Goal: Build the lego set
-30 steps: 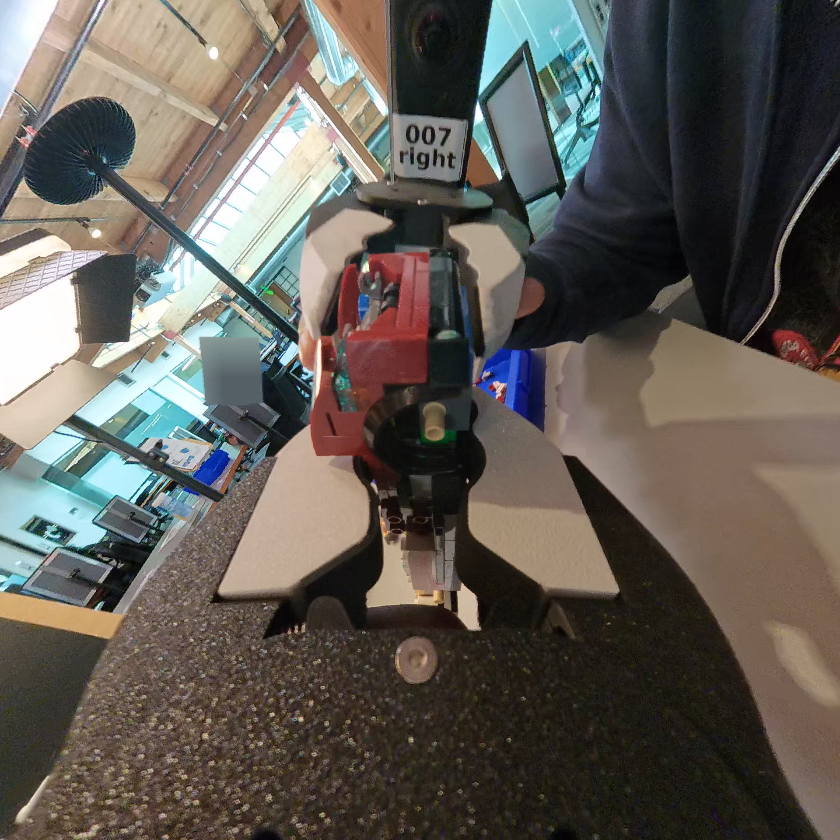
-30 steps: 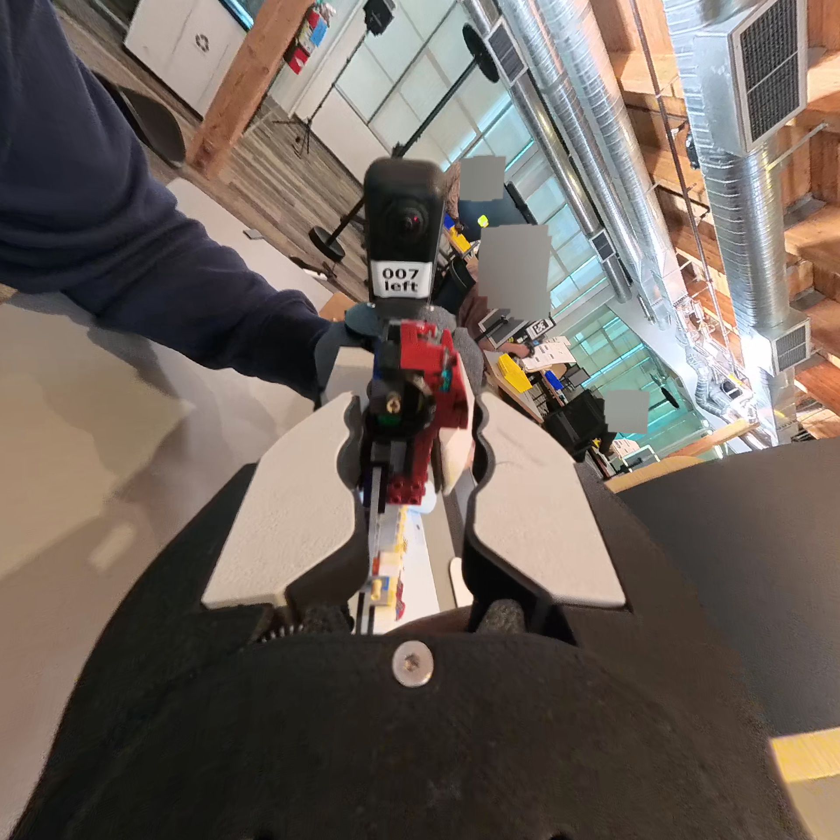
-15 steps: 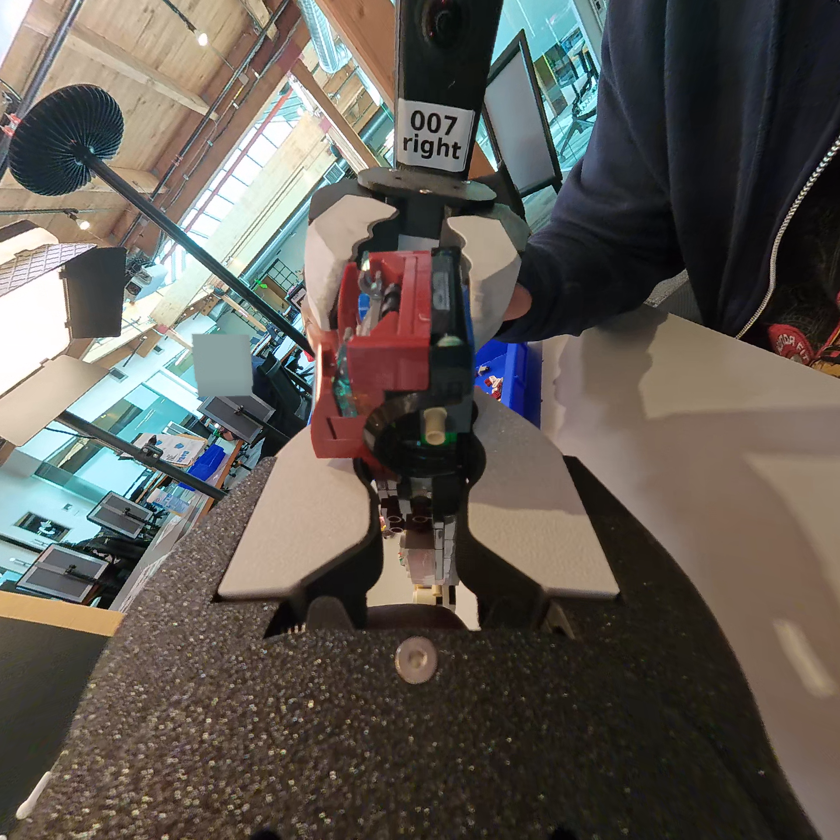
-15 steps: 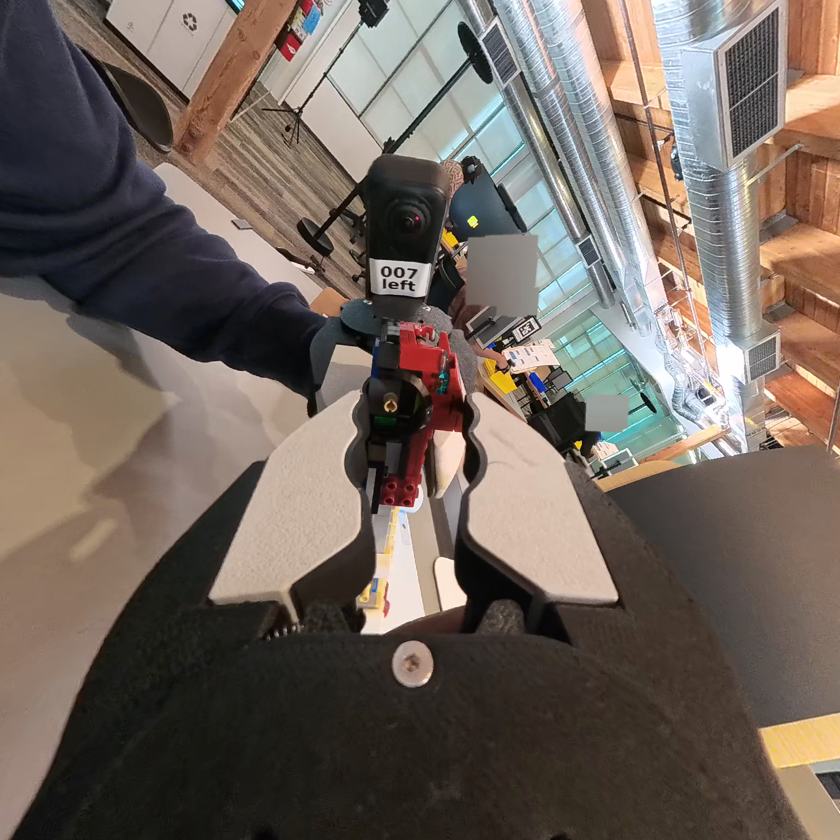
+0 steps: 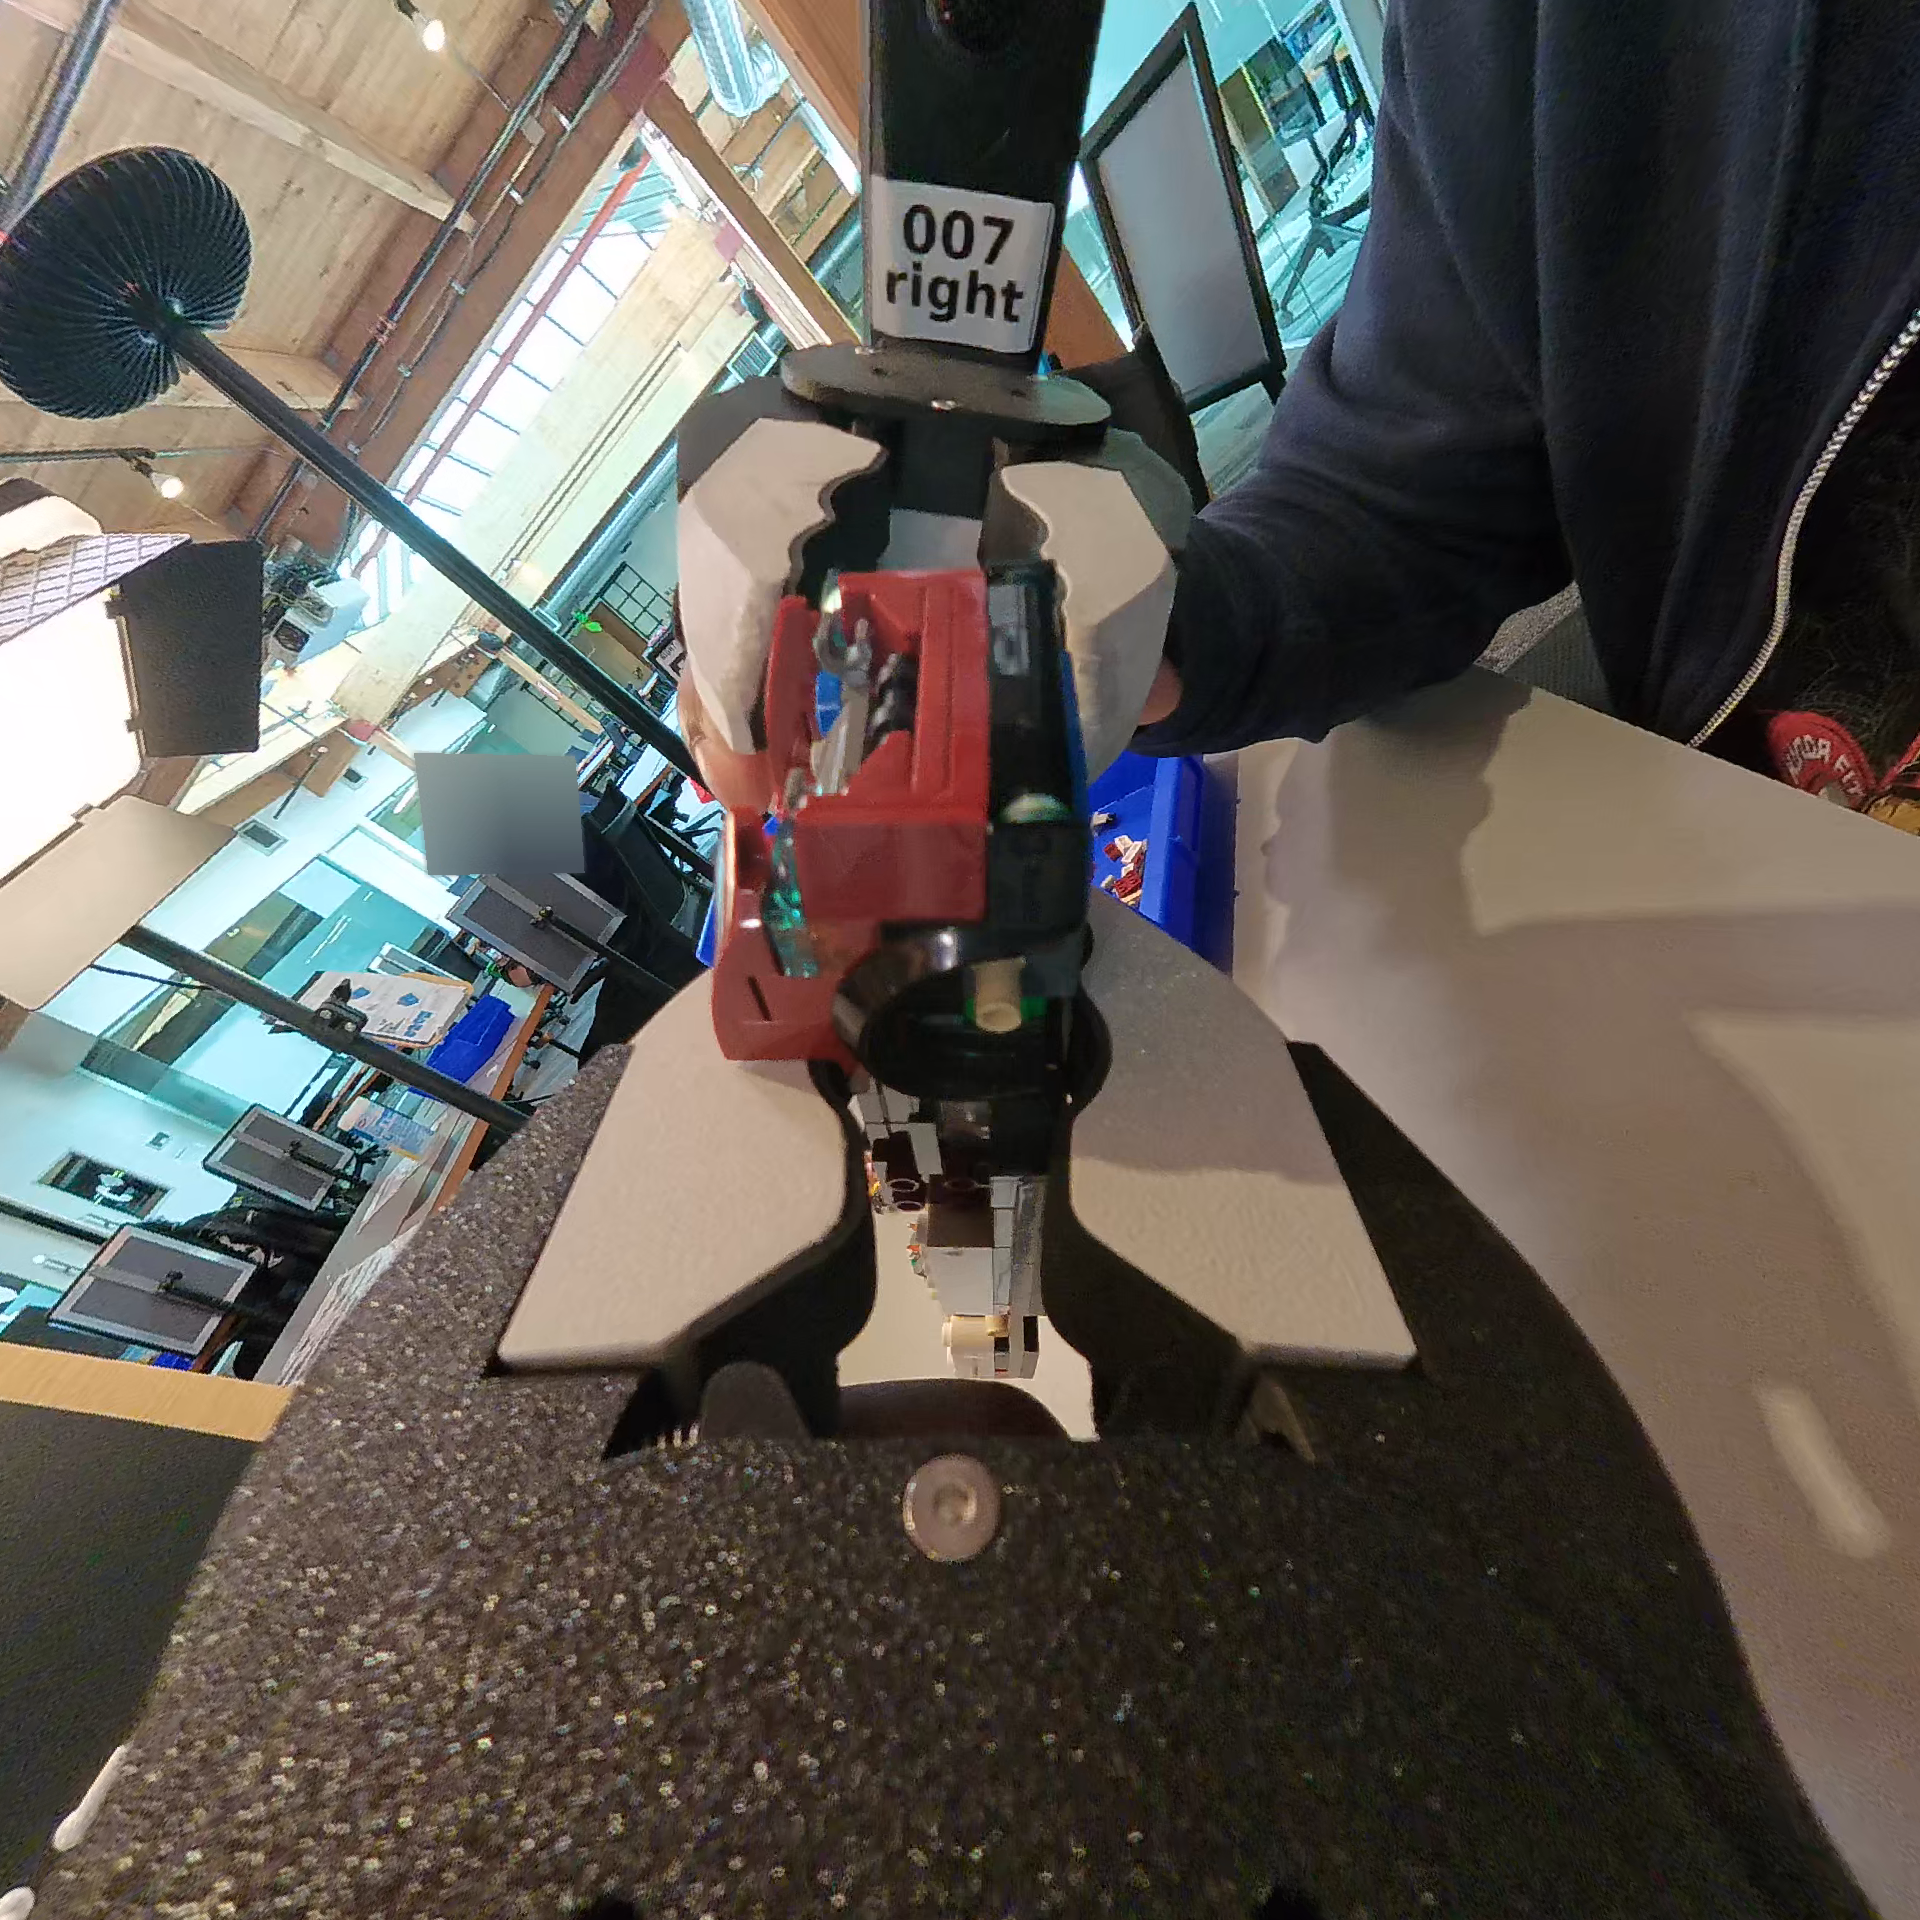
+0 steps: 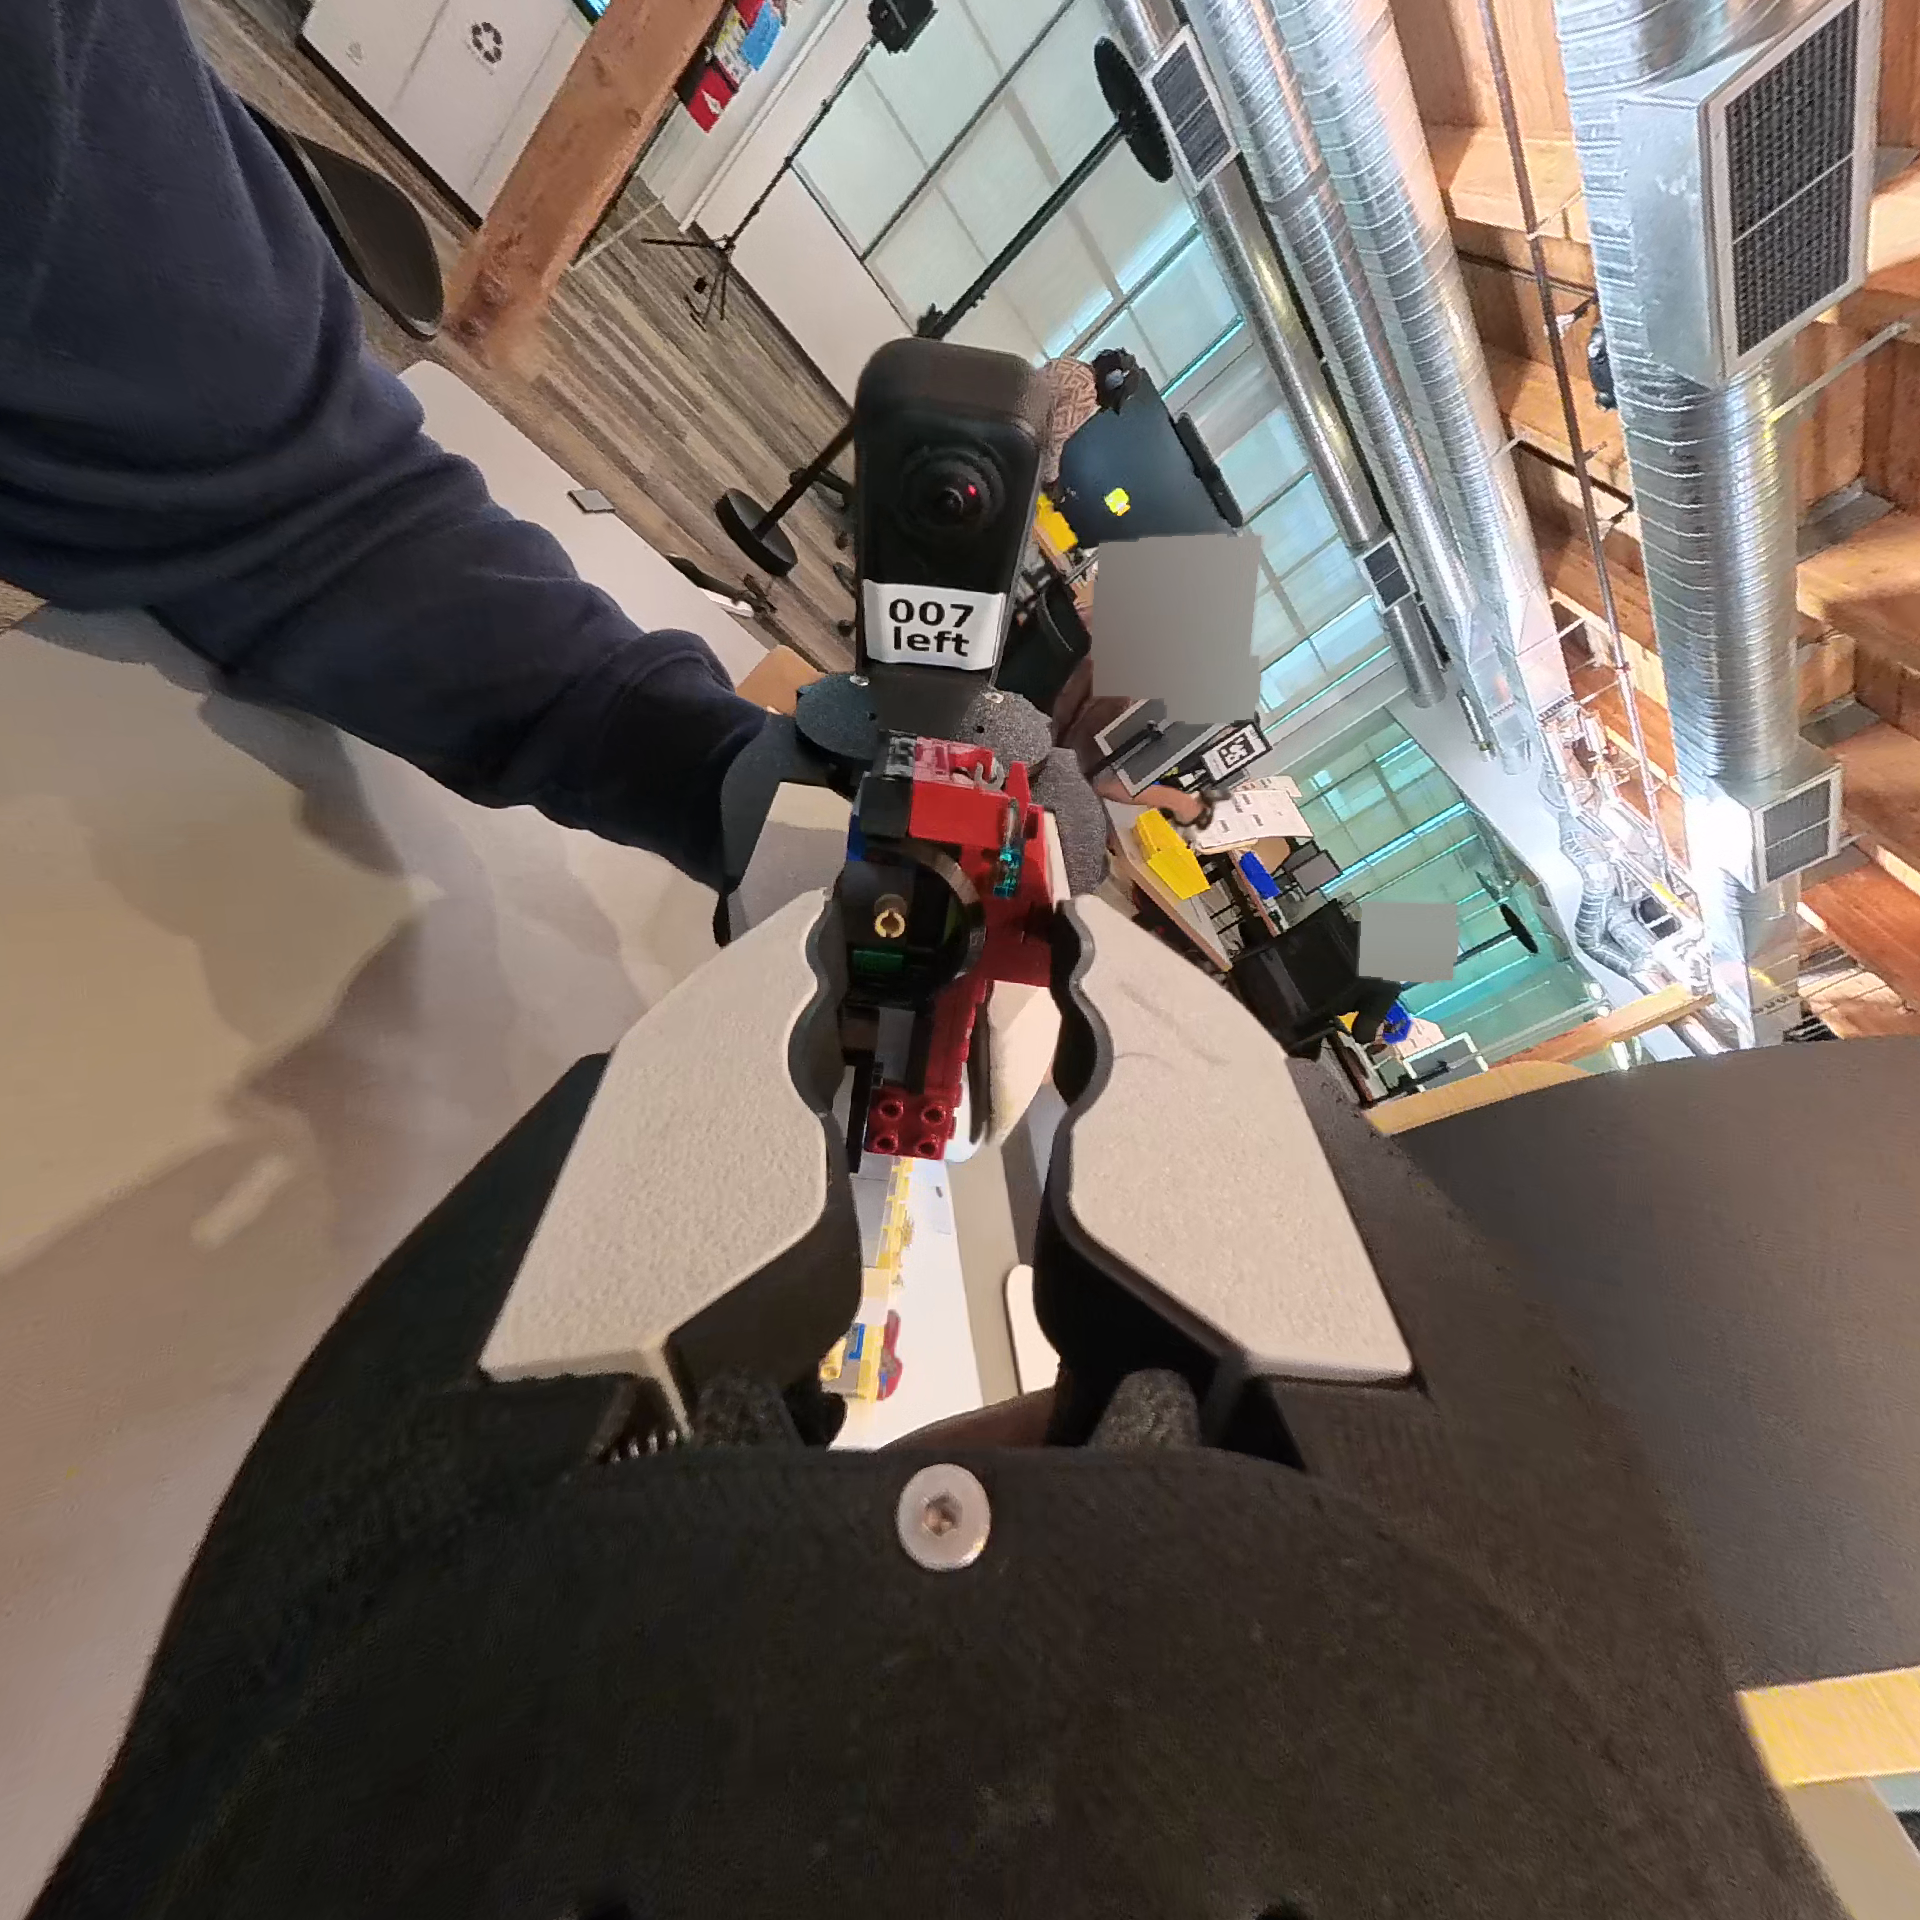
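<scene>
A red and black toy brick model [image 5: 883, 821] with a black round wheel part hangs in the air between my two grippers. My left gripper [image 5: 956, 1049] is shut on its near end, the pads pressing on the black round part. My right gripper [image 5: 925, 582] faces it from the far side, and its white fingers [image 5: 743, 592] clamp the model's other end. In the right wrist view the model [image 6: 961, 821] sits between my right gripper's [image 6: 940, 945] fingertips, both touching it. The left gripper [image 6: 935, 790] shows behind it.
A white table [image 5: 1610, 987] lies to the right, with a blue bin [image 5: 1174, 831] holding small bricks. Loose brick pieces [image 5: 982, 1278] lie below the grippers. A person's dark sleeve [image 5: 1455, 468] reaches in from the right. Light stands and desks are far behind. Spacing between my two grippers at the tips: around 5 cm.
The right gripper's fingers closed in on the model's far end about a second ago and have held it since. The left gripper's hold has not changed. Both grippers tilted slightly.
</scene>
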A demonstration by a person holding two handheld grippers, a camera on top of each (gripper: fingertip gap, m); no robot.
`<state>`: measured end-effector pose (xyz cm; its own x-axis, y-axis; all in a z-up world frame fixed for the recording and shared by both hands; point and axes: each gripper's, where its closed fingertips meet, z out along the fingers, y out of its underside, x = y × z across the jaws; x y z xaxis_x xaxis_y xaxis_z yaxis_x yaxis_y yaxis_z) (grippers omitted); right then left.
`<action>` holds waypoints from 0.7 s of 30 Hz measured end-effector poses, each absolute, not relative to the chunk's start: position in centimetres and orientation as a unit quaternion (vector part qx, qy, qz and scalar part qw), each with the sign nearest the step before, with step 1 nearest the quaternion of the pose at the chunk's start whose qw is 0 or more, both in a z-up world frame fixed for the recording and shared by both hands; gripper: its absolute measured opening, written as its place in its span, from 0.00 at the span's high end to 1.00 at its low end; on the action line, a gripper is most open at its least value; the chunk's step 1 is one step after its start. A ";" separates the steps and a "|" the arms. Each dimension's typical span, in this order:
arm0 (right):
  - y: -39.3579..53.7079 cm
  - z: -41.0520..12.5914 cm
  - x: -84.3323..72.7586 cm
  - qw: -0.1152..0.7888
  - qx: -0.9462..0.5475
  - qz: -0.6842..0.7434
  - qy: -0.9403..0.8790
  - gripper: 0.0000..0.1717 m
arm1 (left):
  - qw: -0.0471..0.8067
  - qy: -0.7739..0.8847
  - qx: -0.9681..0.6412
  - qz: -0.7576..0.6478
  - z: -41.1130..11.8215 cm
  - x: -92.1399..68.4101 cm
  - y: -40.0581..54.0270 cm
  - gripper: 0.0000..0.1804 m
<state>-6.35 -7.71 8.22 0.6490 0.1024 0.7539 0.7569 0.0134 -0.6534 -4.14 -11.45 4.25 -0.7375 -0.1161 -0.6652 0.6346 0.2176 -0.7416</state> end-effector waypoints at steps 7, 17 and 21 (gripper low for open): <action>-8.0 8.1 -6.2 0.622 -0.663 -0.257 -0.328 0.81 | 0.307 0.714 0.183 -0.602 4.0 -4.2 -11.7 0.81; -7.8 8.5 -5.7 0.637 -0.668 -0.242 -0.300 0.79 | 0.299 0.701 0.173 -0.624 4.5 -4.1 -11.3 0.81; -7.8 8.7 -5.4 0.645 -0.675 -0.222 -0.282 0.73 | 0.286 0.697 0.161 -0.638 4.4 -3.9 -11.5 0.81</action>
